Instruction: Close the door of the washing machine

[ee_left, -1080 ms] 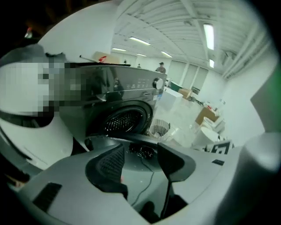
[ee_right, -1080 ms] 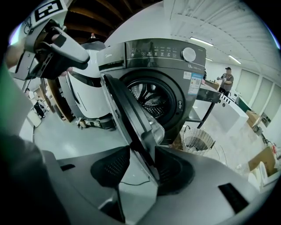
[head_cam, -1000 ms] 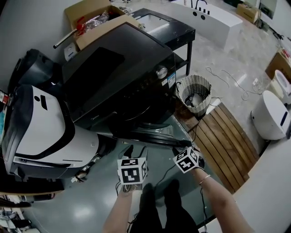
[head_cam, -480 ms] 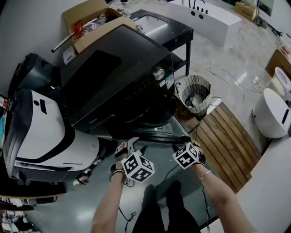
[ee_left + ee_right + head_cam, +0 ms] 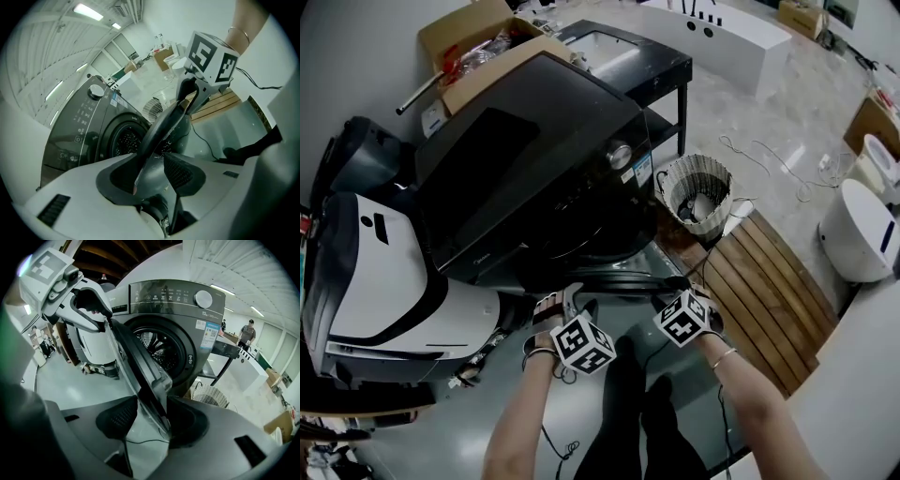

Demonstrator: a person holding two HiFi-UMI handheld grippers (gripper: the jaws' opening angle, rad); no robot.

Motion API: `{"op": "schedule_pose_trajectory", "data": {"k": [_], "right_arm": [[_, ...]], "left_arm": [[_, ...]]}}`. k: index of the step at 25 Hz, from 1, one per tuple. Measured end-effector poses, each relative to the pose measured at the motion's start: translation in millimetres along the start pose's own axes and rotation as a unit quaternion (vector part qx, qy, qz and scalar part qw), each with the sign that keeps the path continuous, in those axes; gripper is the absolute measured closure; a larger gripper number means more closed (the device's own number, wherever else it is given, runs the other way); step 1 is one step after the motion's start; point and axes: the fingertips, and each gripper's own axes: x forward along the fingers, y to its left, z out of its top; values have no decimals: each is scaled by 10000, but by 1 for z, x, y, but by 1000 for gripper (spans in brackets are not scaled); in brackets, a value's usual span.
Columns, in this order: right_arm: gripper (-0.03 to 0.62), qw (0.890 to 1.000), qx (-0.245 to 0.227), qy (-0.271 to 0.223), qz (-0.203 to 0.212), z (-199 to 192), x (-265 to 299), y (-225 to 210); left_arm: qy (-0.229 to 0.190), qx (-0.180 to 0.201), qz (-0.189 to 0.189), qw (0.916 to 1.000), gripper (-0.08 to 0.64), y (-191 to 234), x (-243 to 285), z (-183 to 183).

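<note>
The door (image 5: 136, 357) stands open in front of the washing machine (image 5: 173, 296), swung out from its round drum mouth (image 5: 161, 348) toward the person. It stands upright.

Both grippers straddle the door's rim. The left gripper (image 5: 152, 168) takes one end of the rim. Its jaws have just been closing, and they stand at a middling width with the rim between them. The dark edge runs down into the gap against one pad, and the door's grey inner side reaches the meshed pad (image 5: 185, 173) opposite. The right gripper (image 5: 147, 413) takes the other end. Its jaws have just been opening a little, but the rim fills the gap and both pads (image 5: 117, 416) seem to press on it.

Each gripper view shows the door edge-on as a long dark band slanting from that gripper's jaws up to the other gripper. The long axis therefore runs from gripper to gripper, across the machine's front. In the head view the rim lies as a low dark arc just outside the machine's front. The door's inner side faces the drum mouth.
</note>
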Motion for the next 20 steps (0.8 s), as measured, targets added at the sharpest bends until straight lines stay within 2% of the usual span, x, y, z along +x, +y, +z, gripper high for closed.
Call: {"op": "schedule_pose_trajectory", "data": {"k": [6,20], "right_arm": [[383,9999,-127,15,26,12,10,-16],[368,9984,-554,-49,118,62,52,-70]], "left_arm": [[-129,-174,150,9997,413,19,10,4],[-314,-624,8,9976,414,68,42,13]]}}
